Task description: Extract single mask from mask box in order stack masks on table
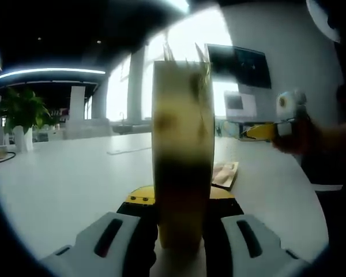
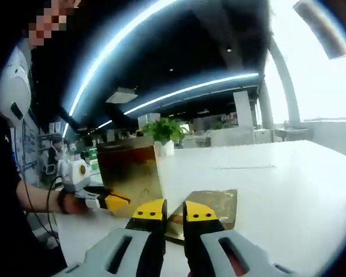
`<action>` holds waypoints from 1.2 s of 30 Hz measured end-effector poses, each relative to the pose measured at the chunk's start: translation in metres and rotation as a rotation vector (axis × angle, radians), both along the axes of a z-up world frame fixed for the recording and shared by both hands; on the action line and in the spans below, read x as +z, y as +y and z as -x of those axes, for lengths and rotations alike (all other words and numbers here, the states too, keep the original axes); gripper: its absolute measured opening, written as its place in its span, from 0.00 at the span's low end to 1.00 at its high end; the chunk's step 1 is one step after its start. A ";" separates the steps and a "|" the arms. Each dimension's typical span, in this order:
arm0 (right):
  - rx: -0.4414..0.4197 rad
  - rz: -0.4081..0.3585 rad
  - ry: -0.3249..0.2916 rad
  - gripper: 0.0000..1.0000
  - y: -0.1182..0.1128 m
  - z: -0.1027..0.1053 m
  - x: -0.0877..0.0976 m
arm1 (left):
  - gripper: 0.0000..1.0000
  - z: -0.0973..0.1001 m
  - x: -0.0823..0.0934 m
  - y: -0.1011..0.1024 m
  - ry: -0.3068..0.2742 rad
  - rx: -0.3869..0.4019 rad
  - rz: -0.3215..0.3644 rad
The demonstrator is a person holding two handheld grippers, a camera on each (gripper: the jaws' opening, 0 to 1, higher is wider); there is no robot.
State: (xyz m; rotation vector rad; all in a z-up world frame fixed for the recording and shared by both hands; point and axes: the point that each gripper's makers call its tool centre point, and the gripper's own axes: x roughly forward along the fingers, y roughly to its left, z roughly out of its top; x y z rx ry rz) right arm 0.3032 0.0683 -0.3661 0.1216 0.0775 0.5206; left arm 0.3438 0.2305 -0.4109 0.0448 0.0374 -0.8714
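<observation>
The mask box [image 1: 183,156] stands upright on the white table [image 1: 63,179], a tall yellow-tan carton with a darker band across it and jagged edges at its open top. In the left gripper view the left gripper [image 1: 181,231] has its jaws closed against the box's sides. In the right gripper view one flat, shiny tan mask packet [image 2: 205,213] lies on the table [image 2: 288,190] beside the box [image 2: 130,176]; the right gripper [image 2: 174,216] hangs over it, jaws nearly together, gripping nothing. One potted plant [image 2: 164,131] stands behind.
</observation>
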 end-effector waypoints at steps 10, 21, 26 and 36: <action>0.117 0.026 -0.058 0.09 0.024 0.015 0.009 | 0.20 0.000 0.000 -0.001 -0.003 0.006 -0.006; 0.217 0.097 -0.152 0.09 0.042 0.005 0.053 | 0.20 0.000 0.000 0.000 -0.012 0.008 -0.012; 0.249 0.179 -0.165 0.09 0.046 -0.003 0.062 | 0.20 0.000 0.000 0.001 -0.012 0.009 -0.011; 0.444 0.318 -0.207 0.09 0.059 -0.007 0.107 | 0.20 0.000 0.000 0.000 -0.012 0.009 -0.013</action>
